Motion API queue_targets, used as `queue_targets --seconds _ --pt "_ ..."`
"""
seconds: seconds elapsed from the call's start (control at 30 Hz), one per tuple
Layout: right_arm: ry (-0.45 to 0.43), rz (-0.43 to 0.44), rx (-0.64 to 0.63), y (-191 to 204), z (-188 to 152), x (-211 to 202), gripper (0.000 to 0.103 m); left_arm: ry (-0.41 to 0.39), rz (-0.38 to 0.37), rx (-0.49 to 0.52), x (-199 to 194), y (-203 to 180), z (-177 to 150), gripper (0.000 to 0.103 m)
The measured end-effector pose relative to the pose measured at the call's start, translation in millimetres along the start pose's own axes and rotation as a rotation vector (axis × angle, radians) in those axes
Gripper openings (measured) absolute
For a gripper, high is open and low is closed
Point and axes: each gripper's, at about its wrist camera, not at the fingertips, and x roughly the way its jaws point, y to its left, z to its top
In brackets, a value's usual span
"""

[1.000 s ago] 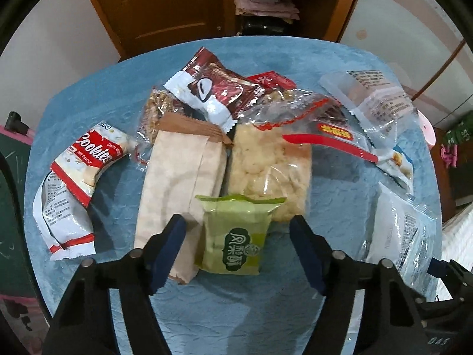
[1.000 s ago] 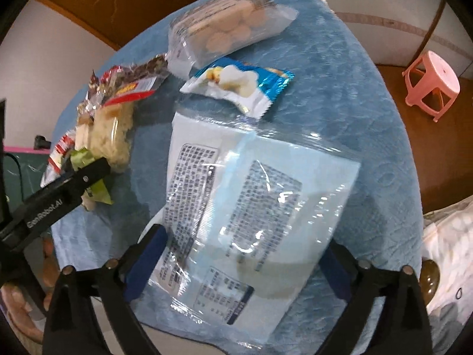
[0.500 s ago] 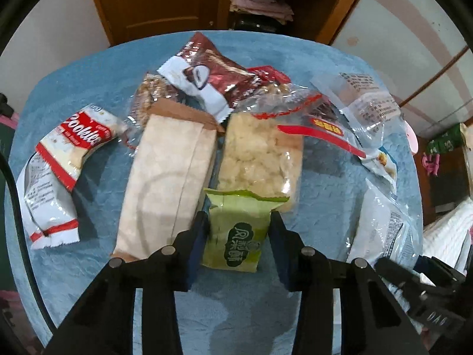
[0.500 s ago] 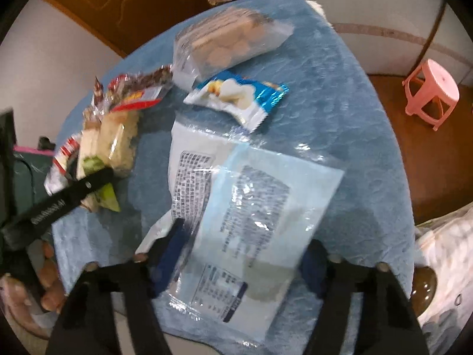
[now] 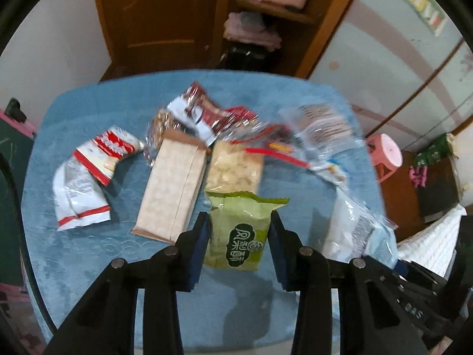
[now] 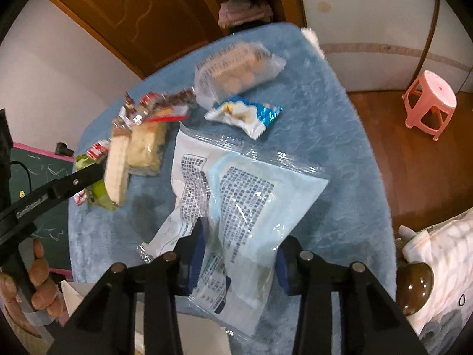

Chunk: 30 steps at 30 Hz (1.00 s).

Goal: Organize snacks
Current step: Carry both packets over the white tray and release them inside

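Left gripper (image 5: pixel 239 230) jaws closing, pads pressed on green snack packet (image 5: pixel 238 236), lifted above near edge of blue tabletop (image 5: pixel 74 251). Right gripper (image 6: pixel 241 254) jaws closing, pinched on clear printed bag (image 6: pixel 251 207) at tabletop's near right corner. Beige cracker pack (image 5: pixel 174 186) lay mid-table, touching puffed-snack bag (image 5: pixel 233 171).

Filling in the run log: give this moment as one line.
task: organize snacks | left gripper: closing on green packet | right gripper: closing on clear bag | table: other snacks lying
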Motion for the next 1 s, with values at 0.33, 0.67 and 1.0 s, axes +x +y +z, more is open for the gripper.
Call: queue_targets --seconds 0.33,0.67,1.0 --pt "-0.223 0.033 0.023 22.0 -19.0 -117.4 0.041 -0.070 -0.059 0.117 -130.9 -23.8 -29.3 0.038" --pt "-0.344 0.090 -0.067 74.2 -90.3 -223.5 0.041 -0.157 -0.117 0.159 -253.7 -2.2 -107.0 0.038" --pt "-0.316 0.072 -0.174 122.7 -167.2 -243.3 0.041 -0.153 -0.060 0.141 -284.5 31.3 -184.8 0.038"
